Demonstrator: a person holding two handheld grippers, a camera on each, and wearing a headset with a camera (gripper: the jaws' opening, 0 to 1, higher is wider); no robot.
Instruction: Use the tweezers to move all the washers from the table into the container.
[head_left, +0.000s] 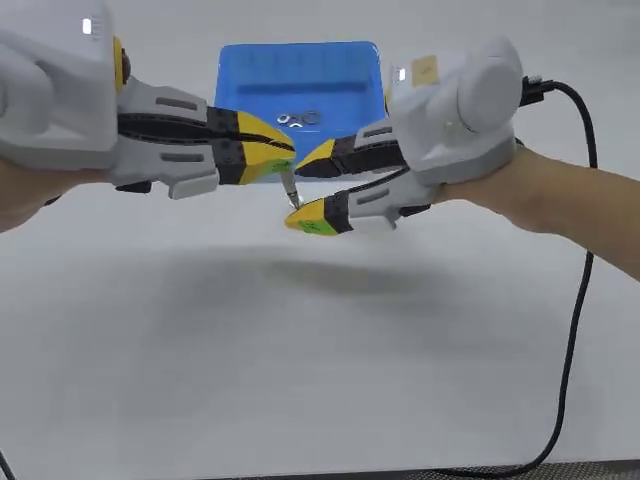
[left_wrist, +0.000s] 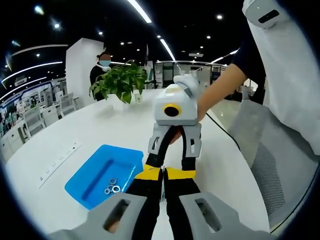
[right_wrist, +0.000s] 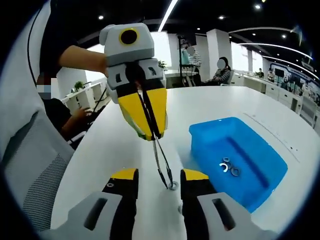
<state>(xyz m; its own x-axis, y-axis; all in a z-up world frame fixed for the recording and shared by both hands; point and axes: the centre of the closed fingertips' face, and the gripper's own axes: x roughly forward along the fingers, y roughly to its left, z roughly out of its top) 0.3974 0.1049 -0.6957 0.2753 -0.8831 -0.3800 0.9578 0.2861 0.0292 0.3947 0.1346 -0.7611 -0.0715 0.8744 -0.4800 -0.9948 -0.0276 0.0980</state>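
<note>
Your left gripper: fingers pressed together, clamped on tweezers, which point down at worktop. Tweezer tips on single washer, flat on worktop just outside blue container, by its near wall. Your right gripper: fingers apart, one each side of tweezers, gripping nothing. Cluster of washers inside container, on floor toward near wall. Black cable runs from right gripper across worktop, well apart from container.
</note>
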